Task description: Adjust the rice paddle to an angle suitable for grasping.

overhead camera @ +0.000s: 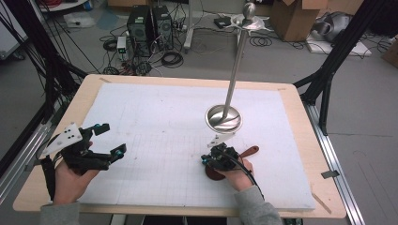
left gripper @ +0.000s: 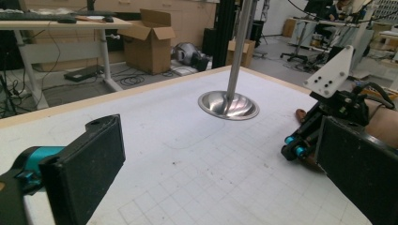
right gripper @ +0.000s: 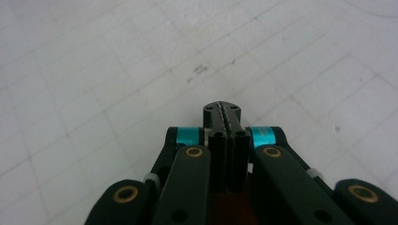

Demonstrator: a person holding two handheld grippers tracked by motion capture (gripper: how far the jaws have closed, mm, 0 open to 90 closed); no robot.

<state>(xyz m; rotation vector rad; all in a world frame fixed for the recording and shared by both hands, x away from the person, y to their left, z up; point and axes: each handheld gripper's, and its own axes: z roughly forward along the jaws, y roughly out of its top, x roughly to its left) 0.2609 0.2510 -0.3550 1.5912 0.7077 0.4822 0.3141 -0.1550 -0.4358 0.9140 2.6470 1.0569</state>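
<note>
My right gripper (overhead camera: 210, 161) has its jaws pressed flat together with nothing between them, above a reddish-brown spatula-like utensil (overhead camera: 248, 151) near the near edge of the white gridded mat (overhead camera: 155, 117). My left gripper (overhead camera: 111, 139) stands wide open and empty, toward the mat's left edge. Count: one utensil, one metal stand (overhead camera: 225, 117) with a dish-shaped base, which has nothing in it, mid-mat.
</note>
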